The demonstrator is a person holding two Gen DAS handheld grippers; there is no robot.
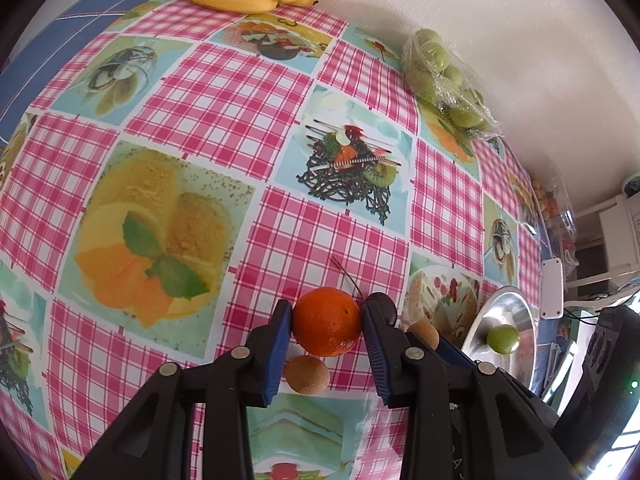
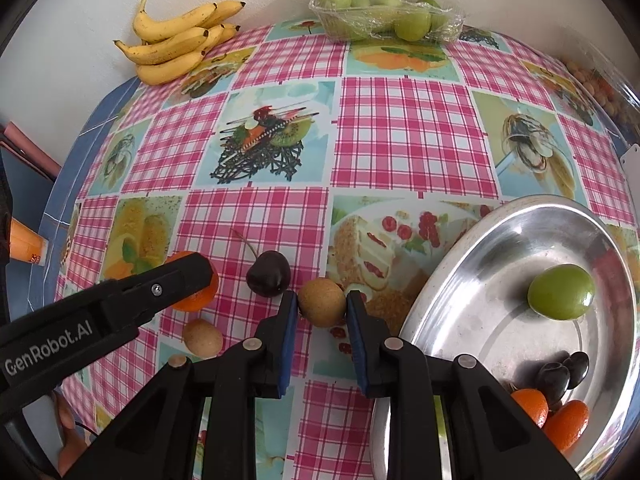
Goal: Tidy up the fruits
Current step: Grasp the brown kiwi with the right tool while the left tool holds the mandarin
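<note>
Left gripper point(image 1: 326, 322) clamped on orange fruit point(image 1: 326, 322); right gripper point(image 2: 322, 304) clamped on brown fruit point(image 2: 322, 302), both resting on tablecloth point(image 2: 400, 140). Lift straight; clear cherry point(image 2: 268, 274); carry right to metal plate point(image 2: 500, 240); release low.

Black handheld tongs with blue pads

Both tongs, left point(image 1: 326, 334) and right point(image 2: 322, 322), are matte black plastic with silver pivot rivets and ribbed blue pads point(image 2: 289, 344); the left arm carries white "GenRobot.AI" lettering and a small screw.
</note>
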